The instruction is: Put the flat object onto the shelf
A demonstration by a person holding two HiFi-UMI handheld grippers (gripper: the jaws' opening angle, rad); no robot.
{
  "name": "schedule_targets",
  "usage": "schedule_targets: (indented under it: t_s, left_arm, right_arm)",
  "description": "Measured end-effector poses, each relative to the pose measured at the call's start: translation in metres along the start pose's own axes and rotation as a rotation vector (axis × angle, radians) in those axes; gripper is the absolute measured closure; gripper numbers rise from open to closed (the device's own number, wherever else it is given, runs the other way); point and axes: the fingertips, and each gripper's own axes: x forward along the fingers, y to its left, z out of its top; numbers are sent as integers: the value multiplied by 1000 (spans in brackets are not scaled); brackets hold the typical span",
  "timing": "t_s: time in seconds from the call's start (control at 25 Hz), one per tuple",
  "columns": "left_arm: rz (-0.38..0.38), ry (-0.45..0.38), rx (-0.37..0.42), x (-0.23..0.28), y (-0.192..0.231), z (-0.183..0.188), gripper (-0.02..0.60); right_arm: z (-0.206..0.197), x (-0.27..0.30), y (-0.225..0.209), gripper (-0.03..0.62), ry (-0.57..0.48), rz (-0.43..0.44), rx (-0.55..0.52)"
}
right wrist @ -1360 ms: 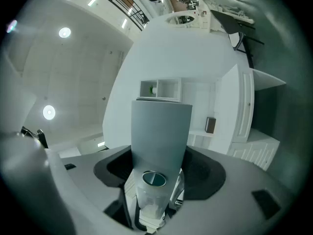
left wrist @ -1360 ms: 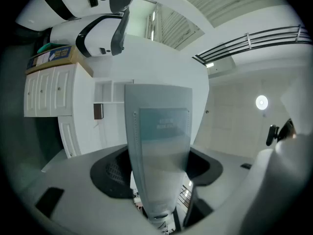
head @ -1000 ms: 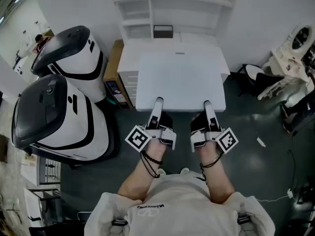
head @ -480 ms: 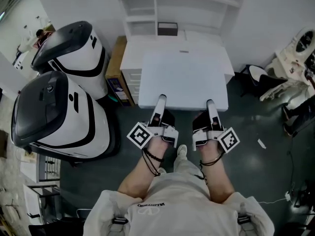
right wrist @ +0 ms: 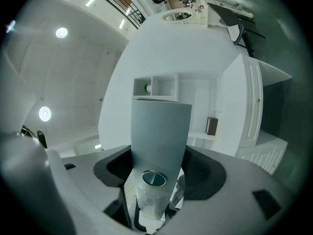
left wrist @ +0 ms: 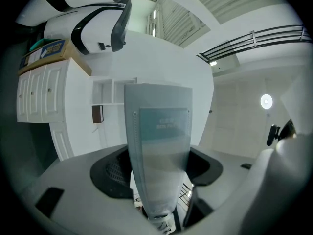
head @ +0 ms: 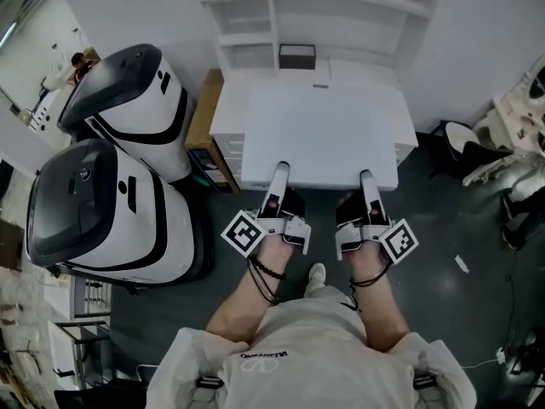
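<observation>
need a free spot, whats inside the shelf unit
A small dark box sits in a lower bay of the shelf unit, something small and green in an upper one. The flat white panel hides whatever lies beneath.

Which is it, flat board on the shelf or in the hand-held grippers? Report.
In the grippers. Head view: left hand-held gripper and right hand-held gripper clamp the white board's near edge, short of the shelf.

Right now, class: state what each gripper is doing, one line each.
Left gripper: closed on the near edge of the white board.
Right gripper: closed on the same edge of the white board.
</observation>
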Motion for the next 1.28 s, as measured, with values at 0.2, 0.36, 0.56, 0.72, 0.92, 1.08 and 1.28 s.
schedule_targets:
  t_s: [0.2, 0.36, 0.56, 0.72, 0.92, 1.08, 1.28]
  left_arm:
    - [6, -5, 22, 60, 21, -12, 279]
    - [12, -14, 37, 104, 35, -24, 279]
    - [13, -36, 53, 151, 46, -32, 279]
    - [5, -40, 62, 172, 50, -31, 279]
    - [-28, -41, 65, 200, 53, -21, 280]
    - [-39, -44, 47, 252, 74, 3, 280]
    - [-59, -26, 20, 310, 103, 34, 280]
  right_arm:
    - [47, 47, -21, 292, 22, 6, -3]
    - [83, 82, -37, 292, 36, 18, 9]
    - [118, 120, -51, 292, 45, 38, 23]
    - [129, 138, -56, 292, 47, 40, 22]
    - [138, 165, -56, 292, 33, 67, 7]
    - [148, 222, -70, 292, 31, 68, -9]
    - [154, 287, -89, 292, 11, 69, -33]
